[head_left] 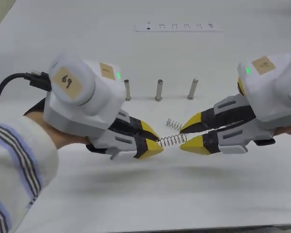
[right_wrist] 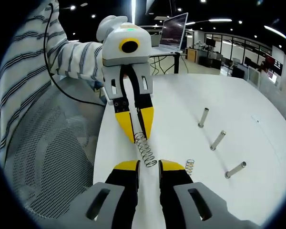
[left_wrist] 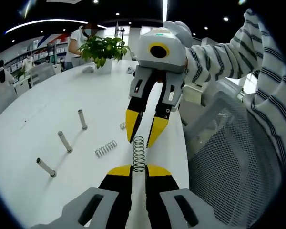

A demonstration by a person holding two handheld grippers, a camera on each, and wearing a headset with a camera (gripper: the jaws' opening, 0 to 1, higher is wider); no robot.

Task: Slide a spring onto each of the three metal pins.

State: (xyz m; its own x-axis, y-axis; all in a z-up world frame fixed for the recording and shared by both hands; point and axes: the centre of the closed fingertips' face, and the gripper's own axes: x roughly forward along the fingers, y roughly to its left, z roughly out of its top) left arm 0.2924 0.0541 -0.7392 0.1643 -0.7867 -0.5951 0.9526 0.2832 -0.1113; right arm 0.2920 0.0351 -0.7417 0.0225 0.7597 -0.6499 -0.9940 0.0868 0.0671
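Note:
Three upright metal pins [head_left: 127, 91], [head_left: 159, 90], [head_left: 193, 89] stand in a row on the white table. My left gripper [head_left: 157, 142] [left_wrist: 138, 169] is shut on one end of a spring [head_left: 172, 141] [left_wrist: 139, 151] that points toward the right gripper. My right gripper [head_left: 183, 137] [right_wrist: 150, 165] faces it with its jaws apart, the spring's free end [right_wrist: 146, 150] lying between them. A loose spring [head_left: 173, 124] [left_wrist: 106, 148] lies on the table just behind the tips. The pins [left_wrist: 64, 141] [right_wrist: 217, 140] are bare.
A white power strip [head_left: 177, 27] lies at the table's far side. A second small loose spring [left_wrist: 122, 126] [right_wrist: 189, 165] rests by the right gripper. A mesh chair [left_wrist: 229, 143] stands beside the table's near edge. A potted plant [left_wrist: 102, 50] sits far down the table.

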